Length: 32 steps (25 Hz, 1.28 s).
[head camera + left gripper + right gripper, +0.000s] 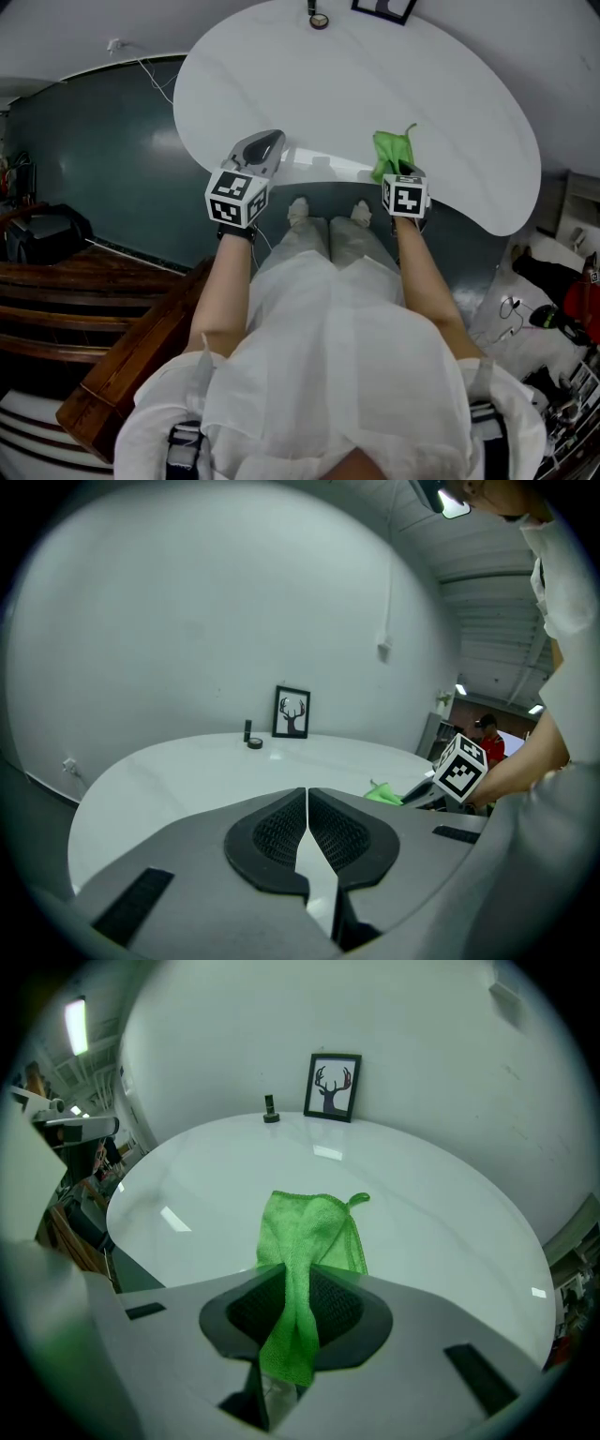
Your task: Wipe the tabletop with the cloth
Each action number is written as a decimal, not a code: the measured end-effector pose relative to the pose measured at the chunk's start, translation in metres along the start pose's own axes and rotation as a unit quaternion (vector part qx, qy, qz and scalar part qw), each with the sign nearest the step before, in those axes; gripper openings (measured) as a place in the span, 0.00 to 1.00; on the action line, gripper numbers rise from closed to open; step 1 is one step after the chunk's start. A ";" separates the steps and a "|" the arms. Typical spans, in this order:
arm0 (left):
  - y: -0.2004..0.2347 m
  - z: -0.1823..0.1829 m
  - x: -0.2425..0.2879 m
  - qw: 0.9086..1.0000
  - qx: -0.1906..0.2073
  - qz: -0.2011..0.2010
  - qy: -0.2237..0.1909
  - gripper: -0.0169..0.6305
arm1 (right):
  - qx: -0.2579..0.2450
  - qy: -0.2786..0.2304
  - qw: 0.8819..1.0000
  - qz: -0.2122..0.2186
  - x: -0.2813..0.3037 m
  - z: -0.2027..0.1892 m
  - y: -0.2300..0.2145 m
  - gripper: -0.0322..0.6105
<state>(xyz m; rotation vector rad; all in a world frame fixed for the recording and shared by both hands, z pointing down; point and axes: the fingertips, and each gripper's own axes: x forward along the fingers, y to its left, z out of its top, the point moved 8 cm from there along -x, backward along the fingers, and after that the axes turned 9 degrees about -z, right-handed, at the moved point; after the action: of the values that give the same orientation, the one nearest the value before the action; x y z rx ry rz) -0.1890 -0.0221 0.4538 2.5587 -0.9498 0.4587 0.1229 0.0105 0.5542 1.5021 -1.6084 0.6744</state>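
A green cloth (pixel 314 1237) with a small loop at one corner hangs from my right gripper (pixel 298 1290), which is shut on it. The cloth's free end spreads over the near edge of the white tabletop (pixel 375 1185). In the head view the cloth (pixel 392 152) pokes out in front of the right gripper (pixel 403 178) at the table's near rim. My left gripper (pixel 261 150) sits at the near left rim of the tabletop (pixel 328 84), its jaws pressed together with nothing between them. In the left gripper view, the left gripper (pixel 307 810) is shut and the cloth (pixel 384 794) shows at the right.
A framed deer picture (pixel 334 1087) leans on the wall at the table's far edge, with a small dark roll and bottle (pixel 271 1112) beside it. Wooden steps (pixel 56 309) lie to the left; bags and clutter (pixel 562 309) lie on the floor at the right.
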 end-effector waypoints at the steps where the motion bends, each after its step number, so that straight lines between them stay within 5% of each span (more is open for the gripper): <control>1: 0.003 -0.001 -0.004 1.000 0.000 0.002 -0.001 0.06 | -0.002 -0.001 1.000 0.001 0.000 0.002 0.006 0.16; 15: 0.045 -0.011 -0.057 1.000 -0.004 0.013 -0.016 0.06 | -0.023 0.001 1.000 -0.010 0.002 0.028 0.064 0.16; 27: 0.075 -0.026 -0.099 0.999 -0.016 0.039 -0.024 0.06 | -0.028 0.012 0.999 0.027 0.006 0.042 0.124 0.16; 32: 0.082 -0.035 -0.115 0.998 -0.023 0.052 -0.028 0.06 | -0.059 -0.020 0.997 0.033 0.005 0.059 0.148 0.16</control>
<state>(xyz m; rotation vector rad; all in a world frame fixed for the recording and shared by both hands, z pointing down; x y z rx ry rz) -0.3327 -0.0006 0.4544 2.5005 -1.1046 0.3914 -0.0339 -0.0193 0.5487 1.3898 -1.7049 0.5776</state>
